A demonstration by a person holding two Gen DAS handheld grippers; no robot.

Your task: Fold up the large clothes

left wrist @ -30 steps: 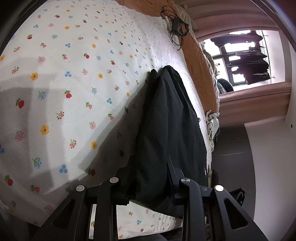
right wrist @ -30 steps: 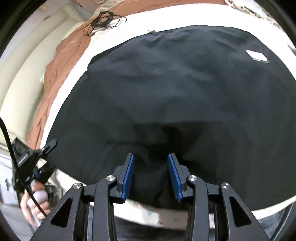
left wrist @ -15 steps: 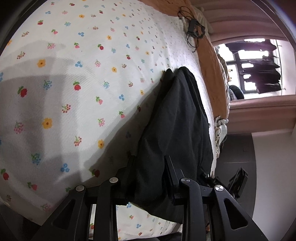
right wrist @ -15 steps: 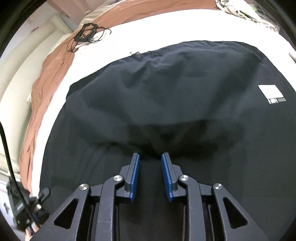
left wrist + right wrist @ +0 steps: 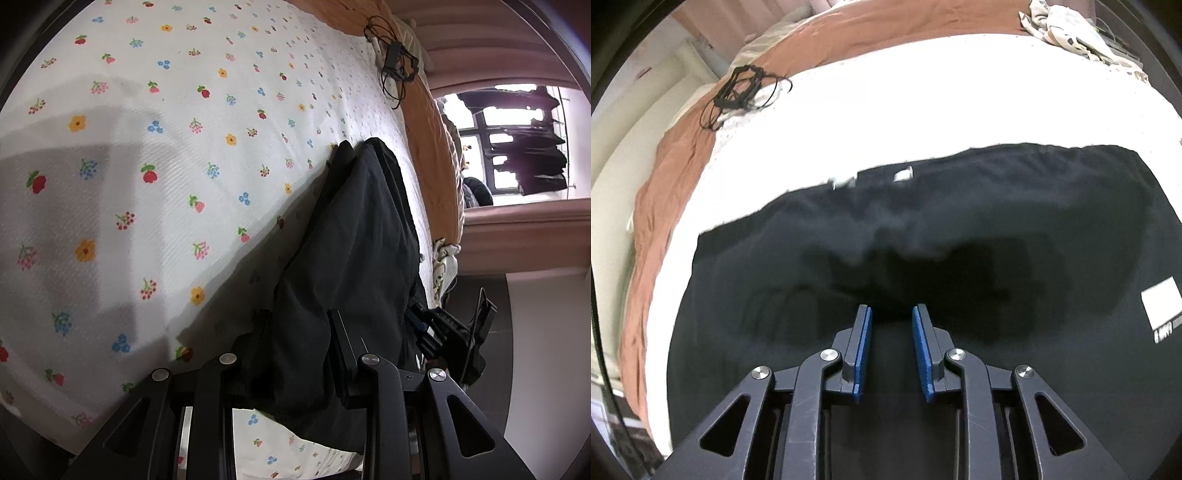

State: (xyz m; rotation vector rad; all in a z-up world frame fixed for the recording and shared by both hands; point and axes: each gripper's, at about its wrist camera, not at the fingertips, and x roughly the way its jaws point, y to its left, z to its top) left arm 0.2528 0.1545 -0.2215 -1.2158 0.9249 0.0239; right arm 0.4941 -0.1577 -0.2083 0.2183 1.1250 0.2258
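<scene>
A large black garment [image 5: 354,229] rises in a ridge off the flowered bed sheet [image 5: 147,184]. My left gripper [image 5: 298,317] is shut on its near end, with cloth bunched between the fingers. To the right, my right gripper [image 5: 415,319] touches the same ridge. In the right wrist view the garment [image 5: 775,295] lies spread over the white sheet, with a white label [image 5: 1161,306] at the right. My right gripper [image 5: 889,310] is low over it, blue pads narrowly apart with dark cloth filling the gap. The cloth under the fingers is hidden in shadow.
A tangle of black cable [image 5: 742,88] lies at the far side of the bed, on the rim of a brown blanket [image 5: 665,166]. A crumpled patterned cloth [image 5: 1071,33] sits at the far right corner. The bed's edge, a dark floor [image 5: 491,291] and a window [image 5: 509,147] lie to the right.
My right gripper's jaws have narrowed and it has travelled forward over the garment, whose far edge now sits closer. It has come into the left wrist view. The left gripper rolled slightly, grip unchanged.
</scene>
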